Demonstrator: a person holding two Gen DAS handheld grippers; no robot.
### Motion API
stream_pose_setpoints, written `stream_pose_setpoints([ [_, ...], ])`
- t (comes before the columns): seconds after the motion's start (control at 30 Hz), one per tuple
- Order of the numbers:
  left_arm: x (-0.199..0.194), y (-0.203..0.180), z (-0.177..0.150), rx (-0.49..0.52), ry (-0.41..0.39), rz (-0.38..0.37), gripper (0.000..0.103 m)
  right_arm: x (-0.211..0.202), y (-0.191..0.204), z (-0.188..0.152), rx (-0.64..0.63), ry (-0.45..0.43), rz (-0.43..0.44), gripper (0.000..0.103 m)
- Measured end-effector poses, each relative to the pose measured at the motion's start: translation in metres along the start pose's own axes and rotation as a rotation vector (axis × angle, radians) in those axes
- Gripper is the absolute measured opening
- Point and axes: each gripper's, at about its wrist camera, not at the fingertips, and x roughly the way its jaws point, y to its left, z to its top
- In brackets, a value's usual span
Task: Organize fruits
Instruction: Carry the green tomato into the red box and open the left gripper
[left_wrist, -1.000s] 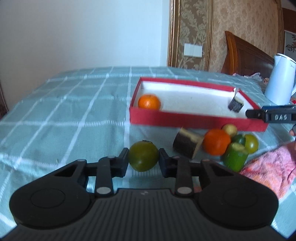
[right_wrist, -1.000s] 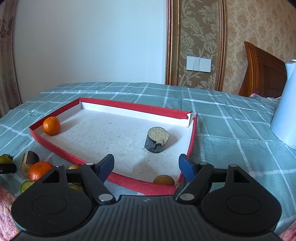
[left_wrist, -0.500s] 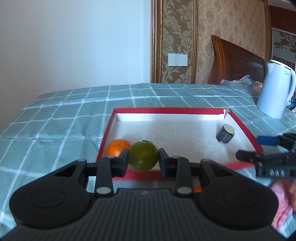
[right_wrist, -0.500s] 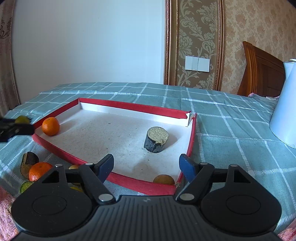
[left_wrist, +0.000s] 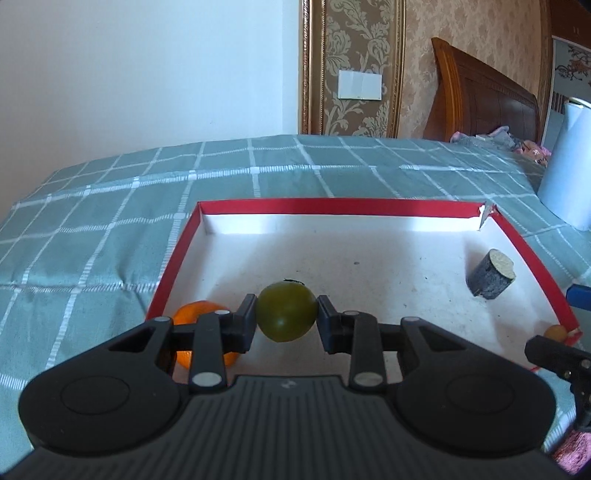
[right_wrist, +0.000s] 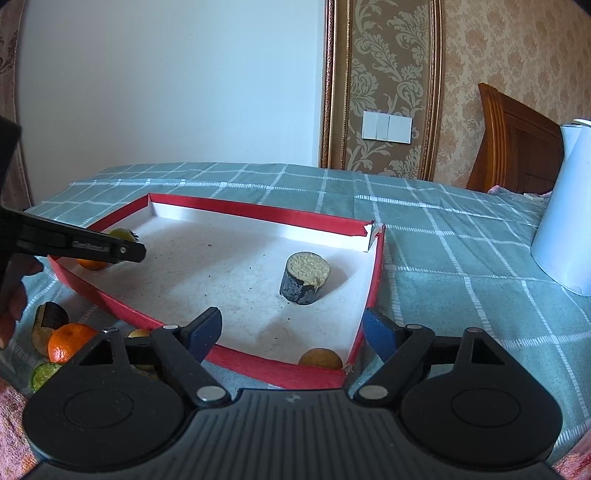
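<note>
Over the red tray, left gripper clamped on green fruit; right gripper opening, jaws empty.

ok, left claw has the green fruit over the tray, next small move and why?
Probably lower it a little and open. The left claw is shut on the green fruit, which is over the white floor of the red tray, beside the orange lying there. Bare floor lies just ahead, so a short drop should clear the orange.
</note>
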Motion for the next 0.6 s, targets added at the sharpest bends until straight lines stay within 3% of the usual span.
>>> stream_pose_setpoints([
  [0.2, -0.002, -0.001, 0.001, 0.009, 0.003, 0.017, 0.032, 0.002, 0.000, -0.001, -0.004, -0.002, -0.004, 0.085],
  [0.4, -0.035, 0.009, -0.007, -0.028, -0.052, 0.010, 0.045, 0.002, 0.000, -0.001, -0.002, -0.004, -0.003, 0.085],
  [0.6, -0.084, 0.016, -0.032, -0.043, -0.138, 0.048, 0.074, 0.001, 0.001, -0.002, -0.010, -0.013, -0.007, 0.085],
])
